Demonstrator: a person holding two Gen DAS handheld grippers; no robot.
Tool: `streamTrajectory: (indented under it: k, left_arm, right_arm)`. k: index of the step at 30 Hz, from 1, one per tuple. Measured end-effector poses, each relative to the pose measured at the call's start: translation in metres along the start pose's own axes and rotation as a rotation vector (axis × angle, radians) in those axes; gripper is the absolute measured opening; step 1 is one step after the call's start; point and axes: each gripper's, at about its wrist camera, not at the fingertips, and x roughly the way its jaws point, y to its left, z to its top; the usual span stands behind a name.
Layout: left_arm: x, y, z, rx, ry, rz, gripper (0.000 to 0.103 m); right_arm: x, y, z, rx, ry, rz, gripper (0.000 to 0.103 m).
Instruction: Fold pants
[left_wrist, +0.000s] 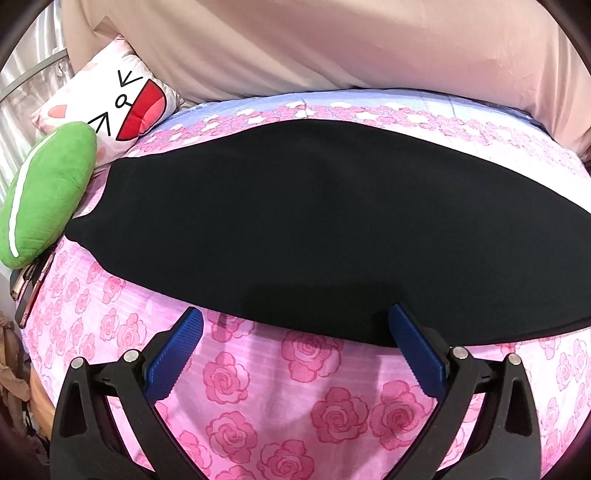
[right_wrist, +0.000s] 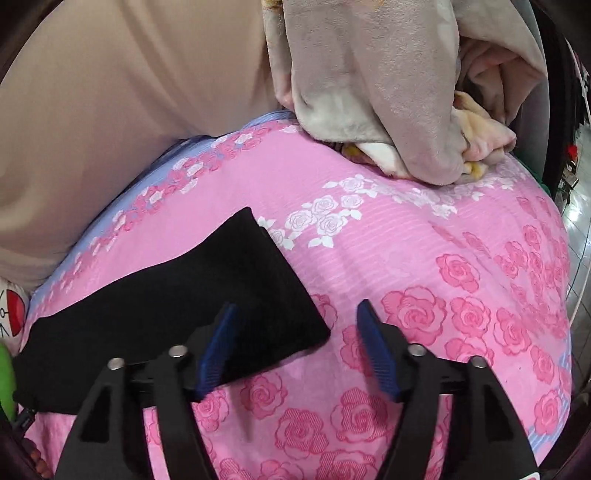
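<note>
Black pants (left_wrist: 280, 225) lie flat in a long band across a pink rose-print bed cover (left_wrist: 295, 398). My left gripper (left_wrist: 295, 321) is open and empty, just above the near edge of the pants. In the right wrist view the right end of the pants (right_wrist: 192, 295) lies on the cover (right_wrist: 443, 295). My right gripper (right_wrist: 295, 314) is open and empty, over that end's near corner; its left fingertip (right_wrist: 225, 325) is over the black cloth and the right one is over the bare cover.
A green leaf-shaped cushion (left_wrist: 48, 192) and a white cartoon-face pillow (left_wrist: 122, 99) lie at the left end of the pants. A beige curtain (left_wrist: 332, 44) hangs behind the bed. A heap of grey and cream blankets (right_wrist: 388, 92) lies at the far right.
</note>
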Motion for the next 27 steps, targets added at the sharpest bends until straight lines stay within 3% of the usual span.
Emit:
streamTrajectory:
  k: [2,3,5,7,10,15,21,27]
  left_arm:
    - [0.002,0.000,-0.002,-0.007,-0.003,-0.006,0.098]
    - [0.002,0.001,-0.002,-0.010,-0.007,-0.013,0.098]
    - [0.001,0.003,-0.002,-0.019,-0.010,-0.033,0.098]
    - [0.002,0.005,-0.003,-0.032,-0.005,-0.050,0.098]
    - [0.002,0.015,-0.004,-0.062,-0.006,-0.095,0.098]
    - [0.004,0.034,-0.007,-0.133,-0.002,-0.191,0.098]
    - [-0.001,0.052,-0.015,-0.132,-0.034,-0.211,0.098]
    - [-0.002,0.075,-0.023,-0.156,-0.047,-0.249,0.098]
  right_arm:
    - [0.011,0.000,-0.001,0.013,0.042,0.008,0.067]
    - [0.013,0.002,-0.001,0.003,0.041,0.002,0.062]
    - [0.018,0.007,0.001,0.022,0.077,0.068,0.022]
    - [0.022,0.012,0.001,0.067,0.095,0.127,0.019]
    - [0.002,0.050,0.005,0.038,0.033,0.196,0.019]
    - [-0.037,0.171,0.012,-0.132,-0.018,0.391,0.019]
    - [-0.032,0.336,-0.026,-0.358,0.077,0.574,0.019]
    - [0.005,0.457,-0.103,-0.548,0.239,0.615,0.019]
